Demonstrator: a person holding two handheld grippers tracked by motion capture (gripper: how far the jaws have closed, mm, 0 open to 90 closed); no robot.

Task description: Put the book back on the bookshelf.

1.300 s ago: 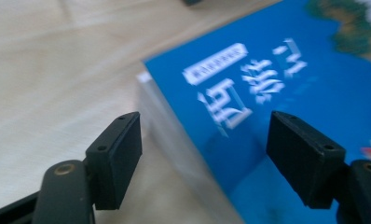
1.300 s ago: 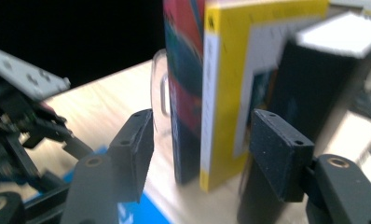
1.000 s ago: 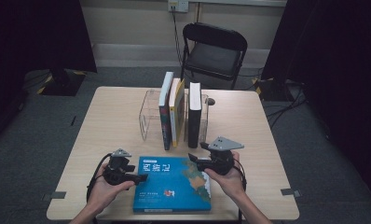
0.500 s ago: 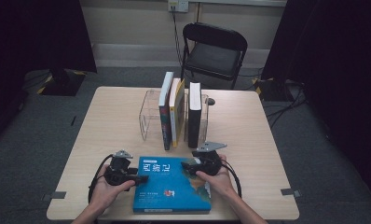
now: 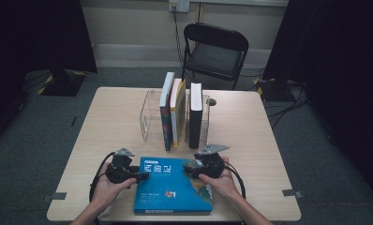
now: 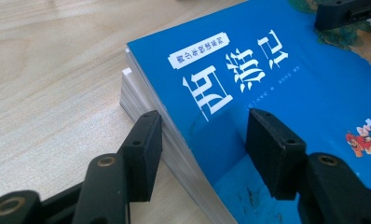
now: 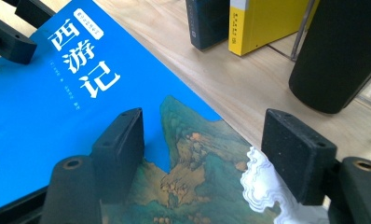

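Two grippers straddle the book [image 5: 173, 187] at the table's [image 5: 114, 117] near edge. My left gripper [image 6: 200, 140], jaws just closing, brackets its edge untouched; the right gripper [image 7: 204, 149] gapes. I should close squarely.

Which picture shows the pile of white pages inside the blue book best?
The left gripper view: the blue book's page edges sit close up beside one jaw. The high view shows the cover flat on the table; the right gripper view shows its cover art and title.

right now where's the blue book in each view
high view: blue book flat at the table's near edge, between both tongs.
left gripper view: right of centre, one corner between the jaws.
right gripper view: left and bottom.
shared landmark: its white title characters.
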